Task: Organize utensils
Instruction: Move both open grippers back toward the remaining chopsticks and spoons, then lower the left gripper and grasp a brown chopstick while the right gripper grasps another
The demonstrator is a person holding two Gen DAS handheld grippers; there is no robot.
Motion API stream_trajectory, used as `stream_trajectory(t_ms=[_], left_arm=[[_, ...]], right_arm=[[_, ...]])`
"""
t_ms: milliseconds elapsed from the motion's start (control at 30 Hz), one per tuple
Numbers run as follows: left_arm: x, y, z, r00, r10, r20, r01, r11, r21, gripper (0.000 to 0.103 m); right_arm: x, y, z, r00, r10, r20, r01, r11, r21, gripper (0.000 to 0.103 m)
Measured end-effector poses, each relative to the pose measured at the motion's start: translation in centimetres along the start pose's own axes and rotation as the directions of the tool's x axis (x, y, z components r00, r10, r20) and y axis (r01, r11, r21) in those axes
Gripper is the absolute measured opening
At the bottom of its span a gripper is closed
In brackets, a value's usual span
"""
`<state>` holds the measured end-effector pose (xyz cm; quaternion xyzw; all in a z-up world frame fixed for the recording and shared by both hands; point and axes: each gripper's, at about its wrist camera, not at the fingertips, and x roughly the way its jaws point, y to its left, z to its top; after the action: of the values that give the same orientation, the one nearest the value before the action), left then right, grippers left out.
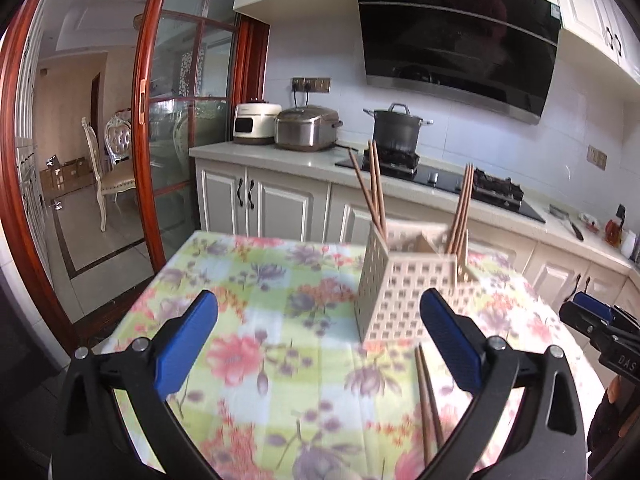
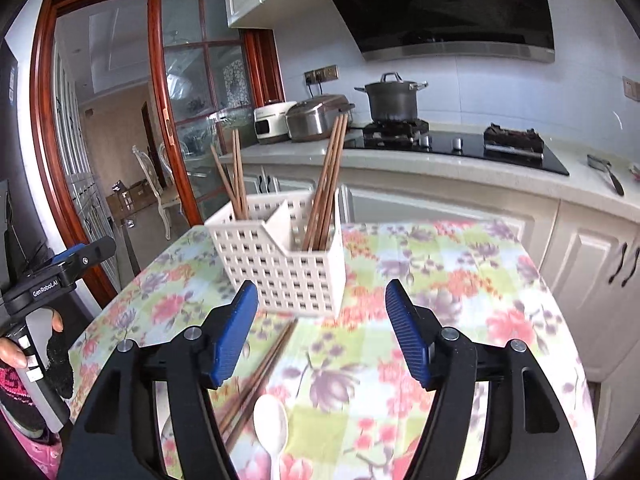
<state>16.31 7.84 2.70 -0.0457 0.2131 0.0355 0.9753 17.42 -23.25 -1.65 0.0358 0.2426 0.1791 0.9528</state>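
Note:
A white perforated utensil holder (image 1: 404, 292) (image 2: 280, 260) stands upright on the floral tablecloth (image 1: 260, 280) (image 2: 440, 264). Brown chopsticks lean in both of its compartments (image 2: 326, 184). Loose chopsticks (image 1: 428, 400) (image 2: 256, 376) lie flat on the cloth in front of the holder, and a white spoon (image 2: 271, 424) rests beside them. My left gripper (image 1: 319, 300) is open, with only bare cloth between its fingers. My right gripper (image 2: 322, 289) is open too and empty, just short of the holder. Each gripper shows at the edge of the other's view.
Behind the table runs a kitchen counter (image 1: 248, 152) with two cookers (image 1: 306, 128), a lidded pot (image 1: 396, 124) on a black stove (image 2: 460, 144) and a knife (image 2: 608, 172). A wood-framed glass sliding door (image 1: 188, 120) is at the left. The table's far edge lies behind the holder.

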Motion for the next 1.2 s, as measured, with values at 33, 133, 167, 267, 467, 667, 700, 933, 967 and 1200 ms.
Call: stream_trajectory(t_ms=[33,133,167,267,467,667,700,933,967,1200], left_arm=[[-0.1,0.0,-0.7,1.000,0.001,-0.008,-0.001,1.000,0.000,0.098],[-0.4,-0.1,-2.8,0.999,-0.012,-0.040,0.013,1.000,0.002,0.098],[-0.4,-0.2,-3.4,0.999,-0.011,-0.049,0.012,1.000,0.007,0.098],[-0.4,-0.5,-4.8,0.998,-0.002,-0.068,0.004,0.999,0.033,0.098],[0.2,-0.4,-6.5,0.993,-0.011,-0.119,0.015,0.999,0.032,0.098],[2.0,-0.9,-6.9,0.981,-0.017,-0.195,0.024,0.999,0.034,0.098],[2.3,-1.1,-7.1,0.978,-0.017,-0.207,0.025,0.999,0.038,0.098],[4.4,-3.0,-7.7,0.950,-0.021,-0.311,0.038,0.998,0.049,0.098],[4.7,-3.2,-7.6,0.946,-0.024,-0.323,0.042,0.998,0.049,0.098],[8.6,-6.3,-7.6,0.898,-0.050,-0.437,0.087,0.994,0.065,0.081]], right_arm=[[0.0,0.1,-0.5,1.000,0.007,-0.009,-0.007,1.000,0.006,0.063],[0.3,0.3,-2.0,0.999,0.011,-0.047,-0.009,1.000,0.028,0.063],[0.5,0.5,-2.4,0.998,0.014,-0.061,-0.012,0.999,0.031,0.063],[1.2,1.2,-3.3,0.995,0.018,-0.096,-0.015,0.999,0.031,0.063],[2.6,1.8,-4.4,0.990,0.018,-0.142,-0.012,0.999,0.043,0.063],[3.0,0.6,-4.9,0.988,-0.002,-0.155,0.013,0.998,0.068,0.063],[3.1,0.4,-5.0,0.987,-0.004,-0.159,0.015,0.997,0.070,0.063],[3.8,-0.3,-6.5,0.981,-0.008,-0.194,0.023,0.997,0.071,0.063],[3.9,-0.4,-6.7,0.981,-0.009,-0.196,0.023,0.997,0.069,0.063],[3.2,-1.7,-6.9,0.984,0.011,-0.179,0.008,0.995,0.102,0.063]])
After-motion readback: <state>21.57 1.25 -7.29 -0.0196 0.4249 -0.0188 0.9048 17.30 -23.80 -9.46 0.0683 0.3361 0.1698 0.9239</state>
